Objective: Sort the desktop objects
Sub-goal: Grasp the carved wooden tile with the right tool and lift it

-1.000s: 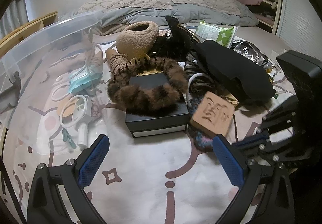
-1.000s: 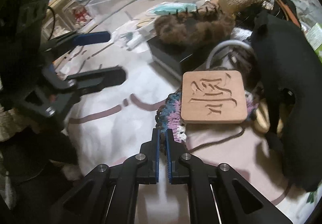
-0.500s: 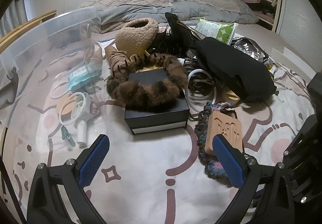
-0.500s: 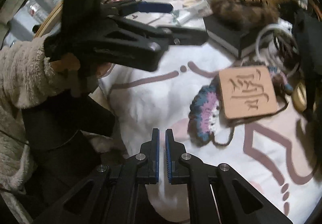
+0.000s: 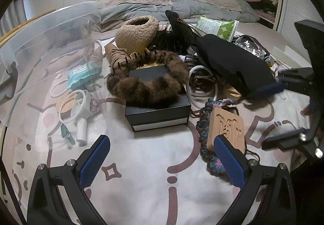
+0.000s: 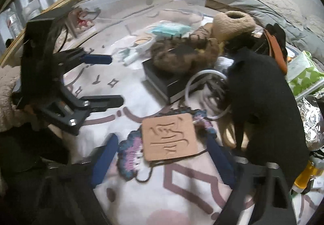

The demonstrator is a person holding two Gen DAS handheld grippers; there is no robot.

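Bedroom, patterned white spread (image 5: 141, 164) underneath. My right gripper (image 6: 162, 156) jaws just opened wide, nothing pinched; carved wooden tile (image 6: 169, 136) lies between them on crocheted mat (image 6: 129, 156). My left gripper (image 5: 162, 164) wide, empty, near black box (image 5: 158, 111). Clear bin (image 5: 50, 28) far left.

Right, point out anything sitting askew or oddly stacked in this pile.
The furry brown hair claw clip lies draped over the black box, hanging past its edges. The carved wooden block sits crooked on the crocheted mat, only partly covering it. Nothing looks spilled or broken.
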